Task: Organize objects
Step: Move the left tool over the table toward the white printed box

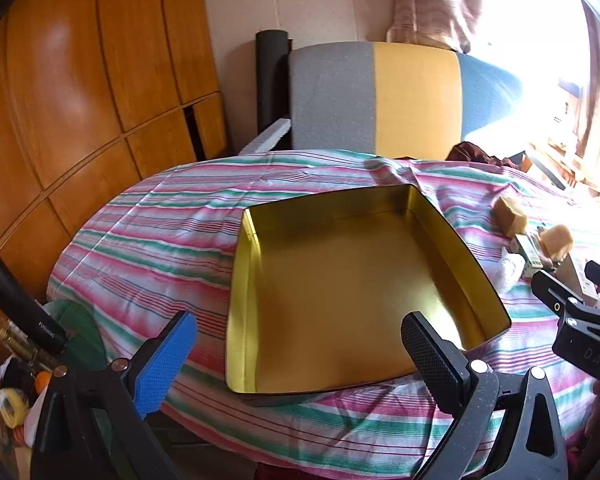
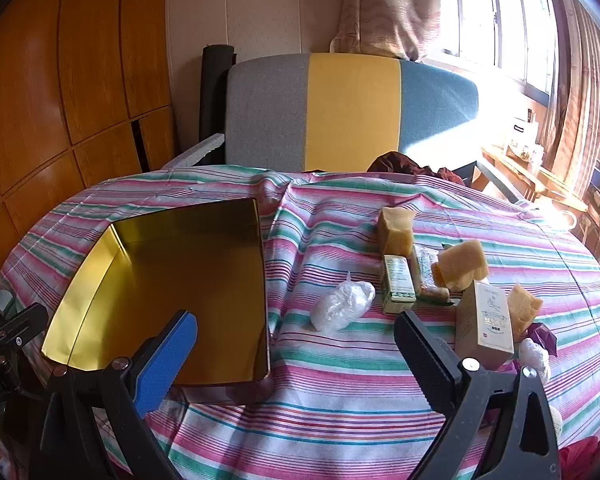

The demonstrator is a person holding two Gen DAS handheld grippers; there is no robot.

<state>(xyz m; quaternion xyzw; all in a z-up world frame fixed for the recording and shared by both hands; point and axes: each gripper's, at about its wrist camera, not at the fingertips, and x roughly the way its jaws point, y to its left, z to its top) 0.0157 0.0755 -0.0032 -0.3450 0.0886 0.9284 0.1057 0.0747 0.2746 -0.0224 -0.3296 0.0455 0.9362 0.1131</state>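
One gold tin (empty), three sponges, two cartons, both grippers wide open, holding nothing

On the bench, the tin is lying left; the bag, boxes and blocks are sitting right of it.

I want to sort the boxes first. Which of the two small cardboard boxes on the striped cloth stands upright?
The tall cream cardboard box, nearest the right claw, stands upright. The green and cream carton lies flat beside the clear plastic bag.
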